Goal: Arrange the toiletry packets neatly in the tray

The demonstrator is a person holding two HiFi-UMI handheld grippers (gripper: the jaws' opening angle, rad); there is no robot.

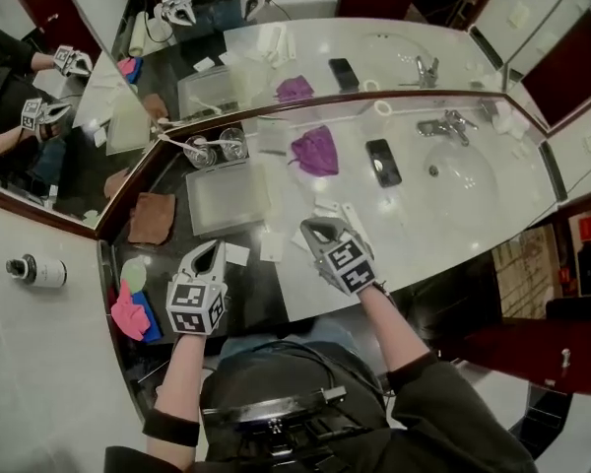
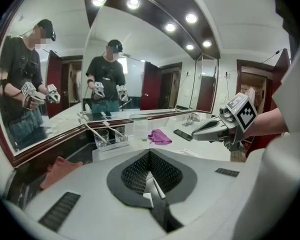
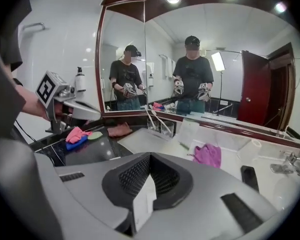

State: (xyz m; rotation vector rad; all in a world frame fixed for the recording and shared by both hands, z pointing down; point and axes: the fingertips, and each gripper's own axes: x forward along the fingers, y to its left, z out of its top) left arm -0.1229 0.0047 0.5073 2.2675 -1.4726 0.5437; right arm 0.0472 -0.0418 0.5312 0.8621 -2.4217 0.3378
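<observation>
One pale surface [image 1: 453, 230] carries everything. One translucent tray [image 1: 227, 200] lies just ahead of the left tongs [image 1: 211, 246]. There are two cloths: a purple cloth [image 1: 315, 151] well ahead of the right tongs [image 1: 308, 227], and a brown cloth [image 1: 152, 217] to the left of the left tongs. One phone [image 1: 382, 163] lies ahead and to the right of the right tongs. Two glasses [image 1: 233, 146] stand beyond the tray. At least three loose packets [image 1: 273, 243] lie between and around the tongs' tips. The right tongs are clamped on one white packet [image 3: 142, 201], and the left tongs are closed on one thin white packet [image 2: 157, 186].

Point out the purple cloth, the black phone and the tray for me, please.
purple cloth [image 1: 315, 152], head view, middle of the crumpled fabric.
black phone [image 1: 383, 163], head view, centre of its dark face.
tray [image 1: 222, 203], head view, bare frosted floor.
</observation>
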